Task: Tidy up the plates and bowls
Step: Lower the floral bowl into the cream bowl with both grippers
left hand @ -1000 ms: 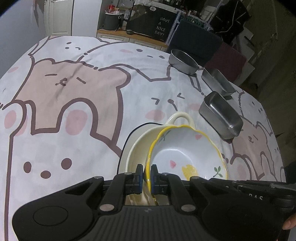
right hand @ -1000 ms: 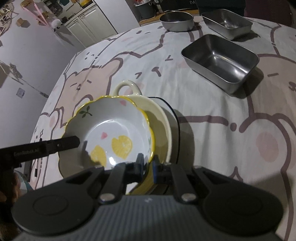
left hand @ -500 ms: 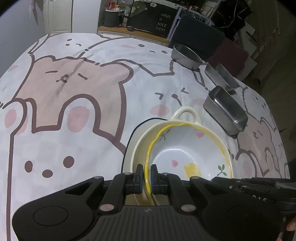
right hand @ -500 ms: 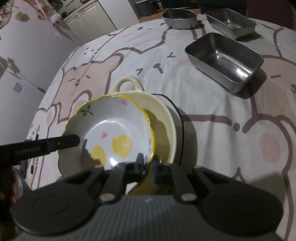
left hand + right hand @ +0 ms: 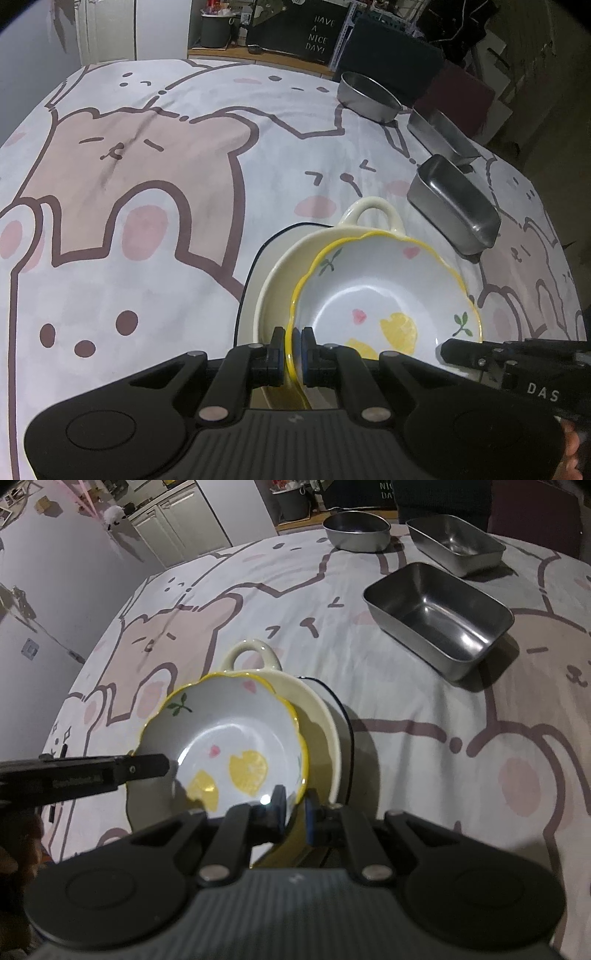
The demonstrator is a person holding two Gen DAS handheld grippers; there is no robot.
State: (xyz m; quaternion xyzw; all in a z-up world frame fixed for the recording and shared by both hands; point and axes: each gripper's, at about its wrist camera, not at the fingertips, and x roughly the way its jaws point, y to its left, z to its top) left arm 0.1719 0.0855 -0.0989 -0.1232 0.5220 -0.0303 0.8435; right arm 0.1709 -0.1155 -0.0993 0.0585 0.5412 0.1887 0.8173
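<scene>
A white bowl (image 5: pixel 388 295) with a wavy yellow rim and lemon pattern rests tilted inside a cream dish (image 5: pixel 371 210) with a loop handle. Under the dish lies a dark-rimmed plate (image 5: pixel 255 258). My left gripper (image 5: pixel 293 347) is shut on the bowl's near-left rim. From the other side, my right gripper (image 5: pixel 295 805) is shut on the rim of the same bowl (image 5: pixel 229 731). The cream dish (image 5: pixel 255 653) and the plate (image 5: pixel 347 731) show behind it. Each gripper's black tip reaches into the other's view at the bowl's edge.
Two rectangular steel trays (image 5: pixel 439 616) (image 5: pixel 458 542) and a round steel pan (image 5: pixel 356 530) stand at the far right of the bear-print tablecloth (image 5: pixel 147 221). Dark chairs and a cabinet lie beyond the table's far edge. A hand shows at the lower left of the right wrist view.
The bowl has settled a little closer over the cream dish. Both grippers have kept hold of its rim; the right jaws look slightly wider apart.
</scene>
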